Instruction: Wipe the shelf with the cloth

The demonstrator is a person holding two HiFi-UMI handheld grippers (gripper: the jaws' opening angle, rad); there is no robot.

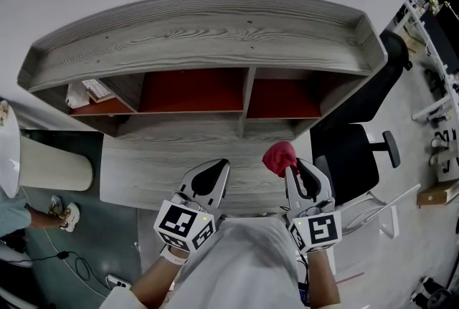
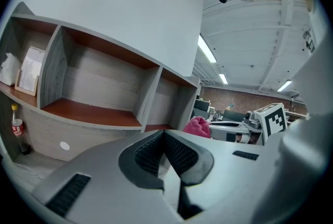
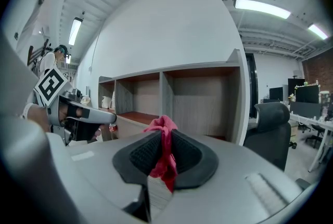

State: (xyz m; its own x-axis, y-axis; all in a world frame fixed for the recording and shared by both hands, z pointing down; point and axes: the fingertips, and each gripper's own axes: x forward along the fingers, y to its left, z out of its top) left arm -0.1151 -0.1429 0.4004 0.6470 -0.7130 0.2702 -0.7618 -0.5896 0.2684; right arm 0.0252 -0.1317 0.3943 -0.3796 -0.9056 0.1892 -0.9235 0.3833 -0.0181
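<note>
Currently: right claw (image 3: 165, 133) clamped on red cloth (image 3: 166, 160), over grey counter (image 1: 143, 173), in front of wooden shelf (image 1: 201, 39), right compartment. Left claw (image 2: 164, 133) alongside, jaws together, nothing between. Leftmost compartment: small white items (image 1: 90, 91).

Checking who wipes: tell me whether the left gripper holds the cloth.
No, the cloth sits clamped in the right gripper; the left gripper is shut on nothing.

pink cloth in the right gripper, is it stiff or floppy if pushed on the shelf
Probably floppy: the cloth bunches and droops between the shut jaws of the right gripper. Likely light, since a pinch holds it. Pushed along the shelf, it may crumple rather than slide flat.
</note>
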